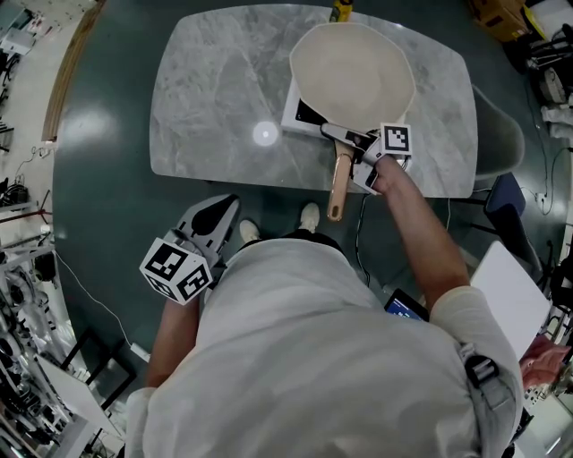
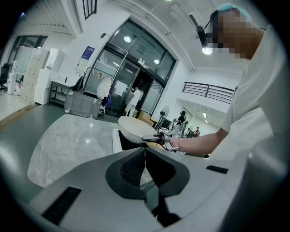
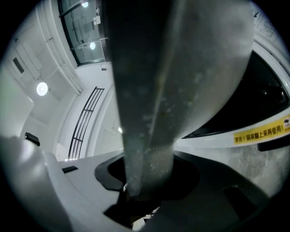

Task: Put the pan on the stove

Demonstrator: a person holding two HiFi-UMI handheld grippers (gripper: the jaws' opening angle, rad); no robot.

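Observation:
A cream pan rests on the white stove on the far right part of the marble table. Its wooden handle sticks out past the near table edge. My right gripper is shut on the handle's metal stem where it meets the pan. In the right gripper view the stem fills the space between the jaws of my right gripper, with the stove's black top beyond. My left gripper hangs low at my left side, off the table, shut and holding nothing.
A grey chair stands at the table's right end. A yellow object sits at the far edge behind the pan. A cable drops from the stove to the dark floor. Shelving and clutter line the room's left side.

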